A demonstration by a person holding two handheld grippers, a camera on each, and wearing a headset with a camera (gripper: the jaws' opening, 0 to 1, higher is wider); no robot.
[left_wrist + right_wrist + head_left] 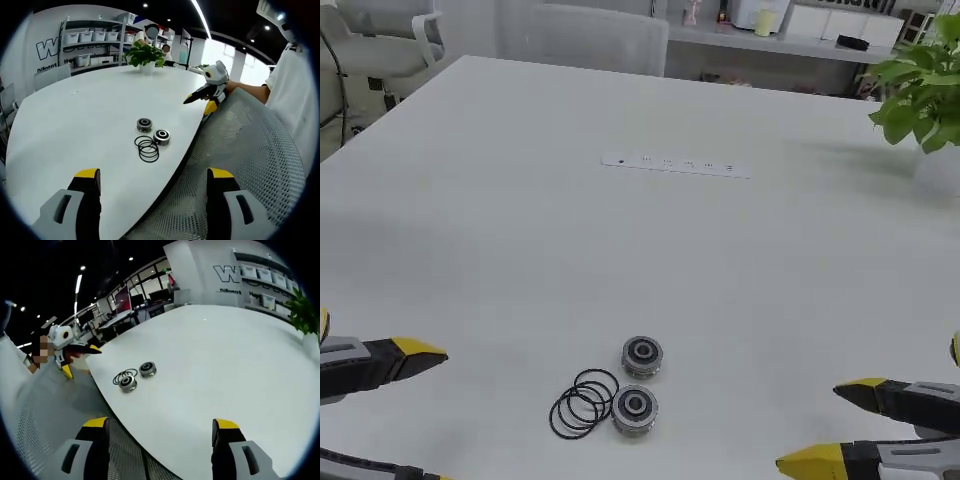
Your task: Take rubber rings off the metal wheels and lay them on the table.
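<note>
Both tongs gape wide and hold nothing: left tongs (154, 176) and right tongs (161, 424) hang off the counter's near edge, one on each side of the work, well apart from it.

Risks as I judge them:
- The wheels are small, round and loose on a slick white counter (670, 250). A pinch that lands off-centre could skate one sideways.
- They sit near the near edge, so a knocked wheel might tip, roll and drop off.
- The loose rubber rings (582, 402) lie touching the near wheel (634, 410). Reaching for that wheel could drag or scatter the pile.
- Rings are thin, so a jaw tip may slip under nothing or catch two at once.

How it looks: the rings are black, thin and overlapping in a flat heap, several of them, left of the near wheel. The far wheel (641, 356) lies flat just beyond it, close but apart. Both wheels are silver with a dark centre. I cannot tell whether either one has a ring left in its groove; too small.
</note>
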